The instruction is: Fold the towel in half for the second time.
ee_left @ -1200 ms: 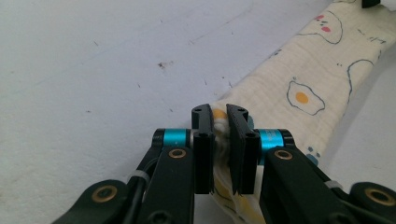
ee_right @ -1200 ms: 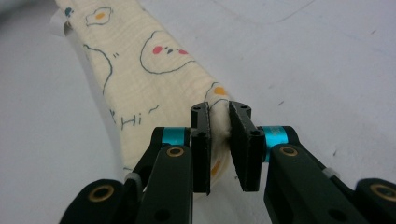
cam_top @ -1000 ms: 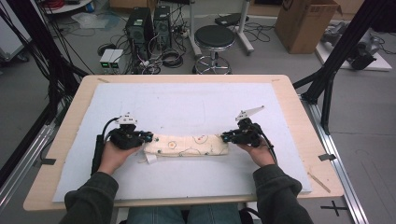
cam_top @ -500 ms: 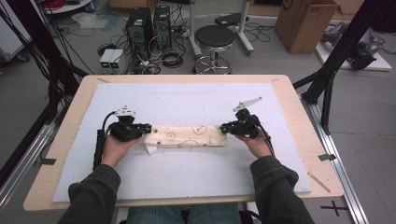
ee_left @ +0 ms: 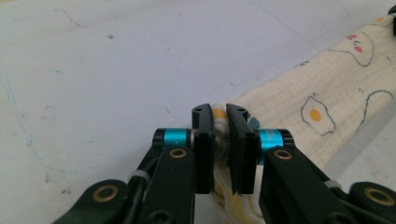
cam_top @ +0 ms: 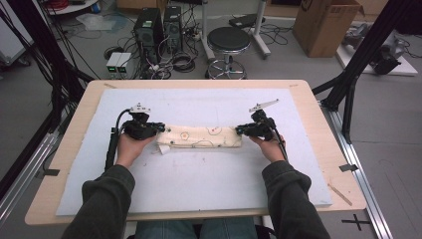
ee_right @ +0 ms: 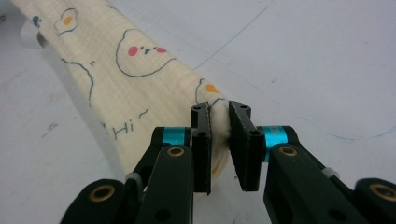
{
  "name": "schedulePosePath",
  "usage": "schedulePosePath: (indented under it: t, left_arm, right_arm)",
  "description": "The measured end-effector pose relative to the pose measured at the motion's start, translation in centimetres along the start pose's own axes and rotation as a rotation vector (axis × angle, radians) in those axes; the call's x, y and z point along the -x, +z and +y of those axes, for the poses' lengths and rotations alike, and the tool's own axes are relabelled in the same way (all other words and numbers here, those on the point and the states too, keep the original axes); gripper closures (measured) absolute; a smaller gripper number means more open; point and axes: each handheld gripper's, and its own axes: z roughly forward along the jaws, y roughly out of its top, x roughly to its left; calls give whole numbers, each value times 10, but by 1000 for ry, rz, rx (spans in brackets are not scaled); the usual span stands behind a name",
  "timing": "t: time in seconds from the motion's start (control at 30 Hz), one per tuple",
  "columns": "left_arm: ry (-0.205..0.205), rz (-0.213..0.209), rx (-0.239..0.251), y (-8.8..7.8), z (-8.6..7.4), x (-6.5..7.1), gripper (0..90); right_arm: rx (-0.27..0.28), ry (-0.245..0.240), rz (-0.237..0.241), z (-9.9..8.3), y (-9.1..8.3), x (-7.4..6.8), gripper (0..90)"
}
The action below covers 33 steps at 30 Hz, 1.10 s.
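cloth point(cam_top: 200, 137) is folded into a narrow strip on the mat point(cam_top: 199, 184). left gripper point(ee_left: 220, 122) and right gripper point(ee_right: 220, 116) each pinch one end. further folds likely remain.

A grey floor point(cam_top: 388, 149) lies beyond the wooden surface point(cam_top: 318, 124) with its pale blue mat point(cam_top: 199, 179). Farther off stand a black round stool point(cam_top: 228, 40), two computer towers point(cam_top: 159, 27) amid tangled cables point(cam_top: 181, 62), and a cardboard box point(cam_top: 326, 25). Black frame struts point(cam_top: 368, 50) rise at both sides.
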Motion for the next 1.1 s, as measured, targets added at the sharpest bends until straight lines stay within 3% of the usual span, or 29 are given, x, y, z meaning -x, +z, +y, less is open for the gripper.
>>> schedulePosePath:
  t: [0.17, 0.27, 0.47, 0.57, 0.63, 0.73, 0.87, 0.93, 1.1]
  left_arm:
    - [7, 16, -59, 13, -6, -3, 763]
    - [12, 25, -78, 15, -7, -4, 629]
    - [-5, 15, -4, -2, -2, -3, 540]
    - [21, -22, 17, -13, -1, 1, 569]
    - [41, -67, 10, -16, -4, 5, 674]
    - [61, -86, -19, -18, -10, 7, 752]
    - [80, -86, -62, -16, -16, 10, 753]
    - [92, -80, -64, -15, -19, 11, 765]
    - [99, -75, -76, -11, -27, 12, 776]
  right_arm:
    - [-3, 8, -27, -1, 11, 5, 776]
    - [-2, 25, -41, -3, 16, 7, 711]
    - [41, 33, -36, -1, 5, 6, 609]
    - [66, 22, -29, 0, -4, 1, 600]
    - [65, 18, -18, 1, -7, -3, 600]
    - [56, -13, -9, 1, -6, -11, 603]
    - [25, -30, -1, -2, -1, -20, 602]
    - [-4, -40, 3, -4, 2, -22, 598]
    - [-19, -63, -19, -9, 8, -23, 600]
